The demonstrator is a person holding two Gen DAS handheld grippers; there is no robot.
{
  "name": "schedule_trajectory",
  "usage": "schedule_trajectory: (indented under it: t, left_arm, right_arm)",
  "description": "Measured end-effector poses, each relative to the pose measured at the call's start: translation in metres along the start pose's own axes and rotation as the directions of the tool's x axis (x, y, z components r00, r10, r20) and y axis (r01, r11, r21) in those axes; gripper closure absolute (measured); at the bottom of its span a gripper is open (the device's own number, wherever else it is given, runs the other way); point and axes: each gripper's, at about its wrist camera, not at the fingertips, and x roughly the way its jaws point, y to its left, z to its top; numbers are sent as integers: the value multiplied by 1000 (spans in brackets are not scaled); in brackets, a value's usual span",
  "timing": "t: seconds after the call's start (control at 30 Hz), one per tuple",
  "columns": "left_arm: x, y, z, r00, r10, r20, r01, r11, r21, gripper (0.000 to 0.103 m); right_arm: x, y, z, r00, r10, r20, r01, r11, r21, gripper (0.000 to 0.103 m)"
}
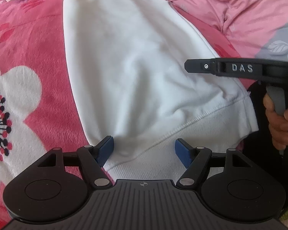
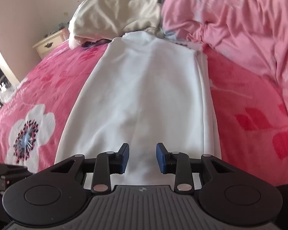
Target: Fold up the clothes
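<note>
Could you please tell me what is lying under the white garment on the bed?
The white garment lies flat on a pink floral blanket, which shows on both sides of it. Folded layers of the garment show along its right edge. Anything else beneath is covered.

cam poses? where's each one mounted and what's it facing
Left wrist: on the left gripper, angled down over the white garment's ribbed hem; shows its own open fingers, plus the right gripper and the hand holding it.
Right wrist: on the right gripper, looking along the garment toward the pink quilt; shows its own fingers, gap open.
Shared: garment, floral blanket.
</note>
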Motion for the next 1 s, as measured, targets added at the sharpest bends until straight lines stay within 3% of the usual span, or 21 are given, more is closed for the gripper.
schedule_trajectory:
  t: [0.37,0.67,0.83,1.0]
  left_arm:
    - [-2,5,8,1000,-22,12,22,999,-28,32]
    - [-21,20,20,995,4,100,2,998,-64,32]
    - [-10,30,43,993,2,121,7,997,-78,32]
    - [-5,46,44,990,-81,118,91,992,-85,32]
  right_arm:
    - [-5,-1,2,999,-35,35,35,999,6,69]
    - [-30,-8,15,993,-15,121,10,999,43,69]
    - [-14,-8,45,997,31,74,-34,999,30,69]
    - [18,-7,63,998,58,-32,-58,998,-12,69]
